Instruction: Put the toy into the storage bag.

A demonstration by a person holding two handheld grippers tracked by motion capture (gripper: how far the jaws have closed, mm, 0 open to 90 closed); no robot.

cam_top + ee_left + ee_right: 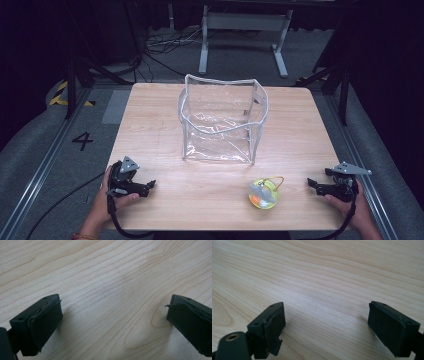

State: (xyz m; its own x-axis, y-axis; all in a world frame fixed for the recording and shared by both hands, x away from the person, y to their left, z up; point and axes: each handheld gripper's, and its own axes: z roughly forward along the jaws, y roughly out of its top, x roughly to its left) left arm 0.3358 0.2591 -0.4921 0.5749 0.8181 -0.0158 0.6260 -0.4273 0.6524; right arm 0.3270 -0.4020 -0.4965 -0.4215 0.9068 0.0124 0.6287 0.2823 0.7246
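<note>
A clear plastic bag (222,122) with a pale trim stands open-topped in the middle of the wooden table (150,130). In front of it and to the right lies a small clear yellow-green ball (263,194) with an orange bit inside and a thin loop. My left gripper (150,186) rests near the table's front left corner, held by a hand, jaws open. My right gripper (311,184) lies near the front right edge, open too, right of the ball. In both gripper views the black pads (45,322) (273,325) stand wide apart over bare wood.
Beyond the table's far edge stand a white metal frame (245,30) and loose cables (160,47) on the grey floor. A floor mark "4" (82,141) sits left of the table. Black cables trail from both grippers off the front edge.
</note>
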